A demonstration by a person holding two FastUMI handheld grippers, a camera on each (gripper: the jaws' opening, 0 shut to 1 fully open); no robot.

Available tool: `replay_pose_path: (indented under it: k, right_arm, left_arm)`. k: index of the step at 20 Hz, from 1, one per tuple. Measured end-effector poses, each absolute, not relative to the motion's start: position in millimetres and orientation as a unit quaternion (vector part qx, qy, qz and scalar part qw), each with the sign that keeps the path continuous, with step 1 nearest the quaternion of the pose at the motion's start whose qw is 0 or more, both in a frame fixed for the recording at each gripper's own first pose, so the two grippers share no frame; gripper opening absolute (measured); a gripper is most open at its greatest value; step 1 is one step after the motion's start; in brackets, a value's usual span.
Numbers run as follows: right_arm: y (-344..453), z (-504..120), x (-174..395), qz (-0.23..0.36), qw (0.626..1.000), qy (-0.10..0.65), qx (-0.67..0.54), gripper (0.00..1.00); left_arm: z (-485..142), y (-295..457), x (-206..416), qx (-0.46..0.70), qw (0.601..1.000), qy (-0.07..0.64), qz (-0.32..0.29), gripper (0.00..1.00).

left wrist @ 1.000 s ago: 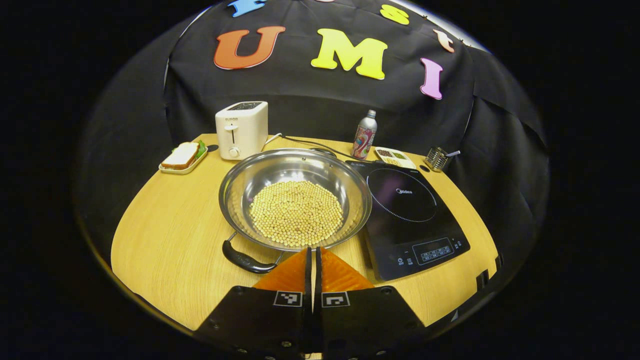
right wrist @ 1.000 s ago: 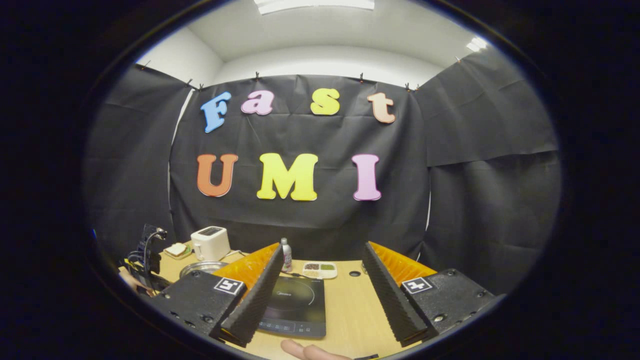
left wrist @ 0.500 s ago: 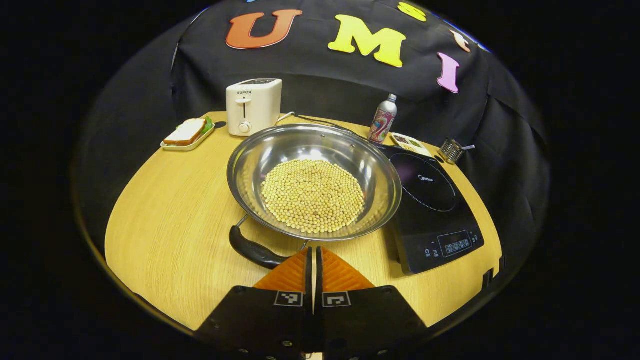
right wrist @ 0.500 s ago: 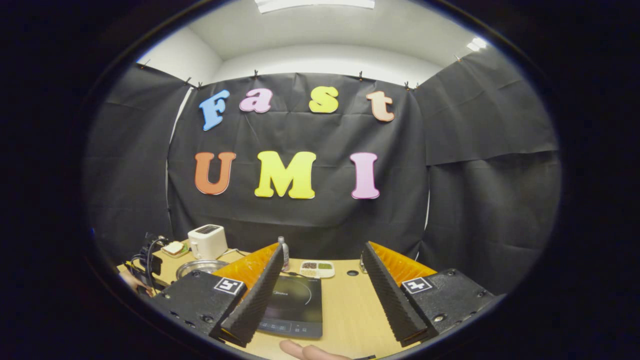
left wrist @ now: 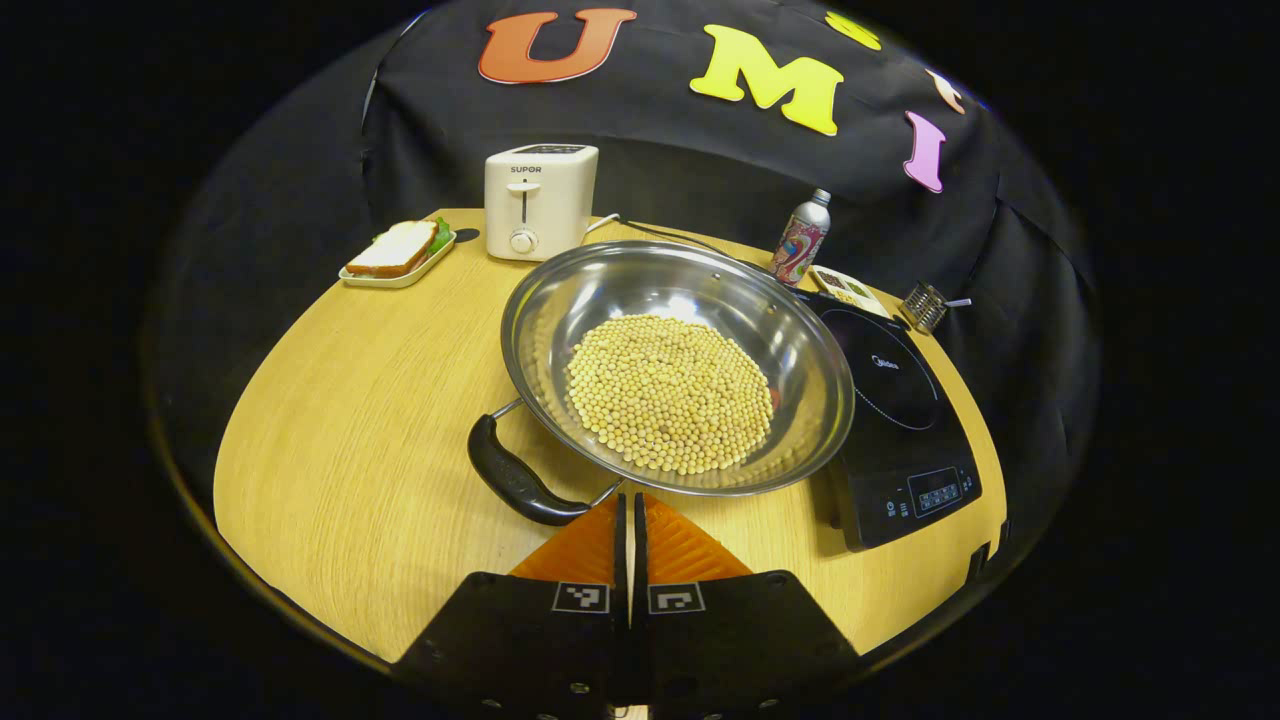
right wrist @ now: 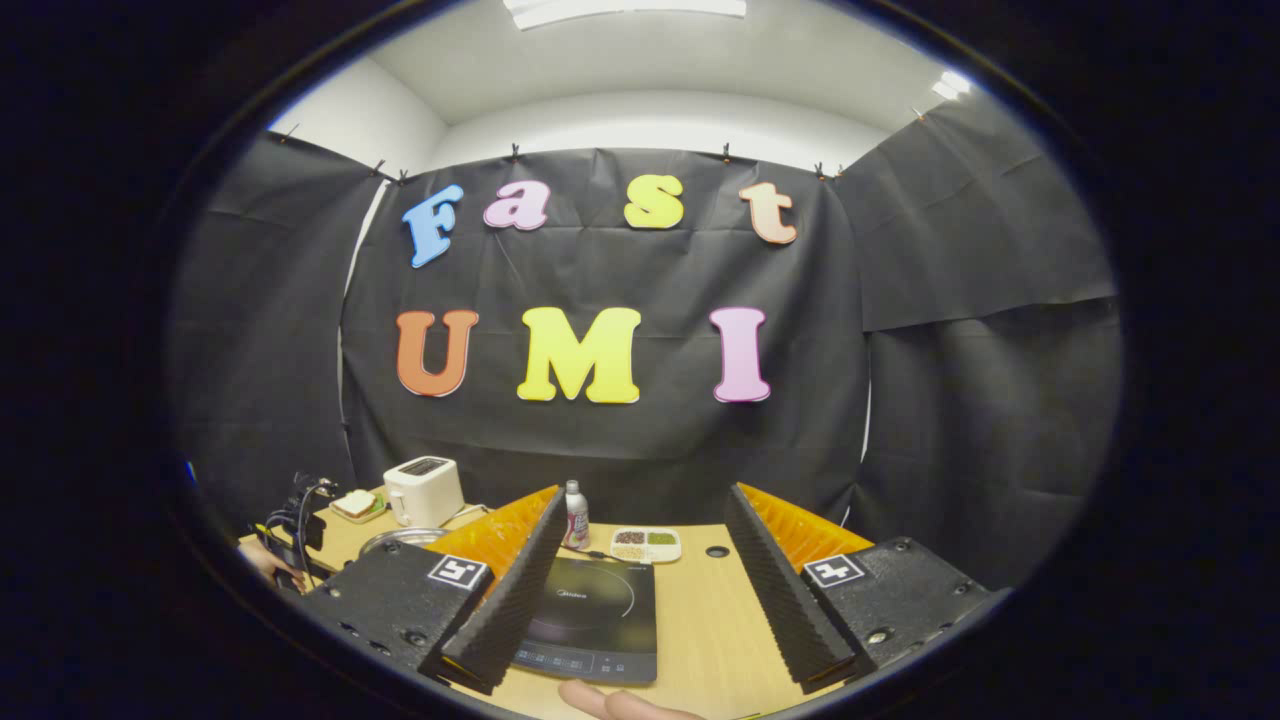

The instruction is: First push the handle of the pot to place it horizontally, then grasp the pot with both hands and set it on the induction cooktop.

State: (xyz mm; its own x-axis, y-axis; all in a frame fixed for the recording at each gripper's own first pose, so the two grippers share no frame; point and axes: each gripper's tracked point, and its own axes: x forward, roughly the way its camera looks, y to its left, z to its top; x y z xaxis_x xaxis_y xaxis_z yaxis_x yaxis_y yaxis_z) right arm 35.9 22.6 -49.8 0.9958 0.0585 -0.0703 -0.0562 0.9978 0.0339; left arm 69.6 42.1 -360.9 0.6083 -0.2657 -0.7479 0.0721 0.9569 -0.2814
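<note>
On the counter (left wrist: pixel 330 420) beside the induction cooktop (left wrist: pixel 900 420), the bean-filled steel pot (left wrist: pixel 675 365) looks heavy and slick-rimmed, best held by its handle (left wrist: pixel 515 480); left gripper (left wrist: pixel 628 520) fingers pressed together, right gripper (right wrist: pixel 640 590) spread.

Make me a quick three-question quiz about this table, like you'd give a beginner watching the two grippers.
1. True or false: the pot already sits on the induction cooktop.
2. What fills the pot: A) water B) pale beans C) bread?
3. Which gripper has its fingers closed together?

Key
1. False; it rests on the table beside the cooktop.
2. B.
3. The left gripper, by the pot's handle; the right gripper is open.
</note>
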Motion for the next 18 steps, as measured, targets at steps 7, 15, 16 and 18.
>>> replay_pose_path:
  k: [7, 15, 16, 18]
  right_arm:
    - [19.3, -51.7, 52.1, 0.027, 0.999, 0.035, 0.031, 0.96]
    - [10.9, -43.6, 60.4, 0.021, 0.999, 0.024, 0.033, 1.0]
    - [9.7, -43.1, 59.6, 0.019, 0.999, 0.021, 0.034, 0.96]
    - [6.9, -42.1, 60.9, 0.015, 0.999, 0.016, 0.041, 1.0]
  left_arm:
    - [-370.3, 64.0, 86.2, -0.093, 0.885, 0.447, -0.086, 0.09]
    - [-383.8, 92.8, 107.9, -0.079, 0.886, 0.454, -0.058, 0.0]
    - [-385.3, 95.0, 110.3, -0.082, 0.886, 0.454, -0.057, 0.0]
    - [-386.4, 99.9, 120.1, -0.08, 0.887, 0.452, -0.05, 0.0]
